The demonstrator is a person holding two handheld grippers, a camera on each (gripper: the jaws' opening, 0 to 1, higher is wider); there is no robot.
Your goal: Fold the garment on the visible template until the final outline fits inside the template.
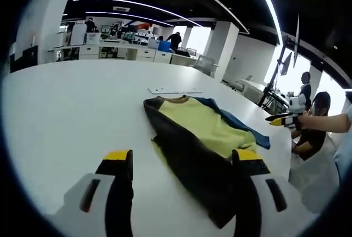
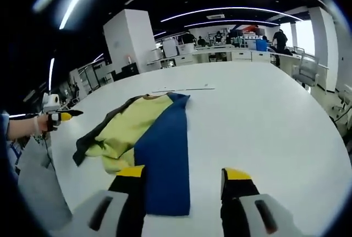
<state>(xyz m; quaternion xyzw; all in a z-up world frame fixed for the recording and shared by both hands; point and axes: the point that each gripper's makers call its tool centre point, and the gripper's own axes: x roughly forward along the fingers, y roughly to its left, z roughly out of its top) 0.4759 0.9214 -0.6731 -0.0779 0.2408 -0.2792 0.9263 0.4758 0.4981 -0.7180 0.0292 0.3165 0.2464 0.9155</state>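
Both tongs, left gripper (image 1: 182,165) and right gripper (image 2: 184,177), hover spread wide over the table (image 2: 264,116); the garment (image 2: 148,132) lies lengthwise, collar pointing away.

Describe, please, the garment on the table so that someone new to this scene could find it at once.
Start at the big white table. The garment lies flat on it, just ahead of the open right gripper, collar pointing away. It is the table's one piece of clothing: yellow in the middle, a blue panel on one side and a dark panel on the other.
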